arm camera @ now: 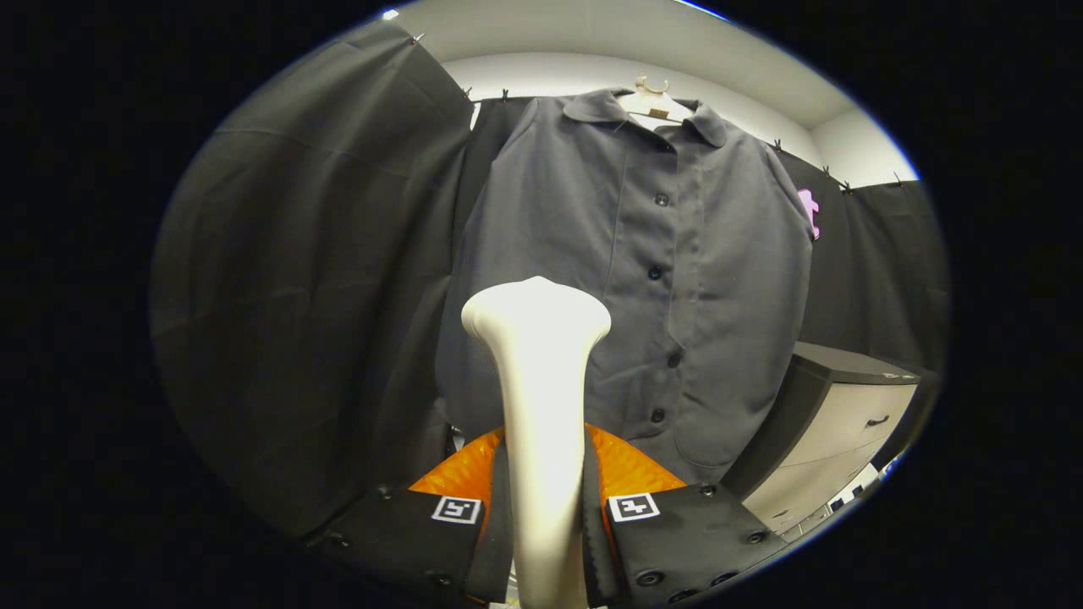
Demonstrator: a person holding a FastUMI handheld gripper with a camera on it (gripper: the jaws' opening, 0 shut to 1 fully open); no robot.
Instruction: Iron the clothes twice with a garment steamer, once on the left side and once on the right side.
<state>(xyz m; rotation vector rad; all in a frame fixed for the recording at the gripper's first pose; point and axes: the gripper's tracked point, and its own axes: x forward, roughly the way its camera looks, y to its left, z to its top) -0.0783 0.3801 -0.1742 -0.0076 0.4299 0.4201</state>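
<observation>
A grey button-up shirt [643,279] hangs on a pale hanger [651,101] in front of the booth's dark wall. My gripper [541,499] is shut on the handle of a white garment steamer [538,372], both fingers pressing its sides. The steamer stands upright between the fingers, its wide head [535,311] raised in front of the shirt's left half, level with the middle buttons. Whether the head touches the fabric cannot be told.
A cabinet with a dark top and pale drawer fronts [833,431] stands low to the right of the shirt. Dark cloth walls [305,296] close in on the left and behind. A white wall and ceiling show above.
</observation>
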